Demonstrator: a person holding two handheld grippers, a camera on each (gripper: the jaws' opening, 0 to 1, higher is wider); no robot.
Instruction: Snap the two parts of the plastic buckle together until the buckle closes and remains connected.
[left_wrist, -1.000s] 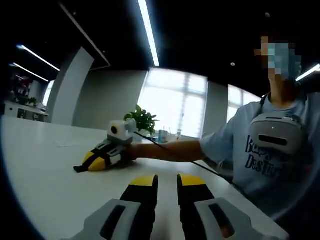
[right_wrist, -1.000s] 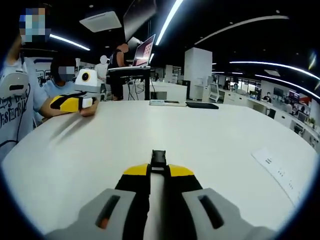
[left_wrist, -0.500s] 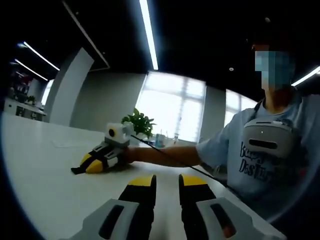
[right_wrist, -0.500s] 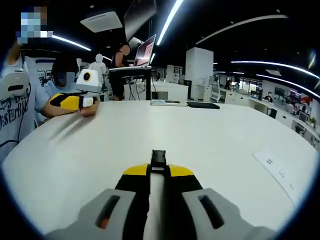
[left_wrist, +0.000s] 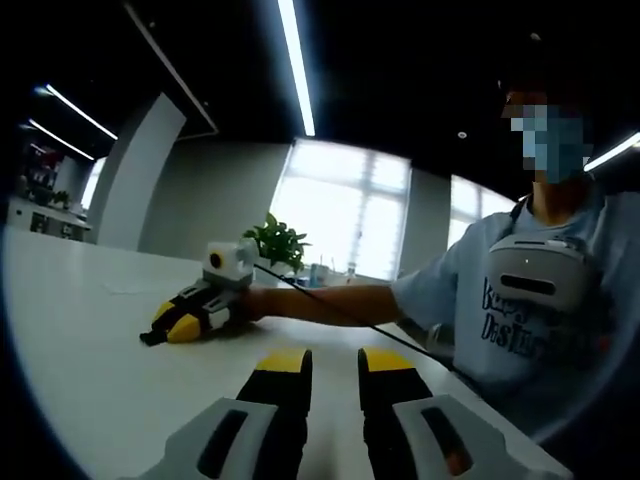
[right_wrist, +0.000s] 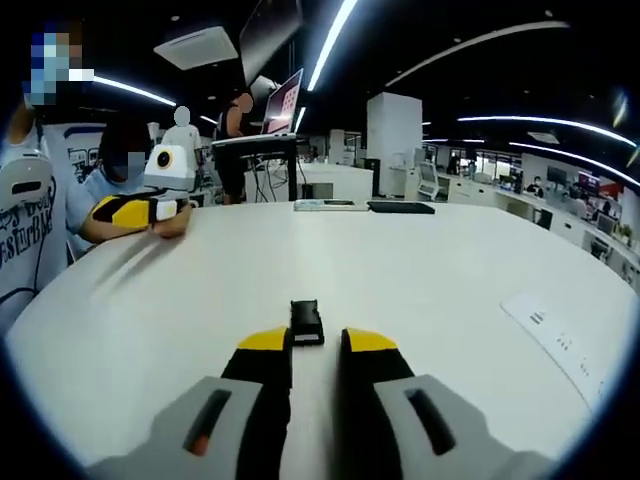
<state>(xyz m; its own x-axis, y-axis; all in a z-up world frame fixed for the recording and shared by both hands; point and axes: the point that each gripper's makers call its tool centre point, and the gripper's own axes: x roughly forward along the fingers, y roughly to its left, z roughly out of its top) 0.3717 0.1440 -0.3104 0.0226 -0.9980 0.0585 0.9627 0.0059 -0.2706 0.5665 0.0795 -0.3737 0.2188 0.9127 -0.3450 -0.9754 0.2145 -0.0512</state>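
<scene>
I see the black buckle piece (right_wrist: 306, 322) lying flat on the white worktop (right_wrist: 440, 270), just past the tips of my right tool (right_wrist: 316, 338) at 12 o'clock — close to the jaws but not between them. Those jaws stand apart with a clear gap, holding nothing. I can make out only this one piece; whether it is one half or the joined pair is too small to tell.

It looks like light, stiff moulded plastic, so I judge it will skate on the smooth worktop if nudged. I'd take it across its flat sides near the body, leaving the mating end free, and squeeze gently — the prongs of such a clip could flex or crack.

My left tool (left_wrist: 335, 360) rests low over the worktop at the 10 o'clock side of the right gripper view, jaws slightly apart and empty. In the left gripper view the right tool sits at 10 o'clock, a hand (left_wrist: 262, 303) behind it. A paper sheet (right_wrist: 558, 338) lies at 4 o'clock, well apart.
</scene>
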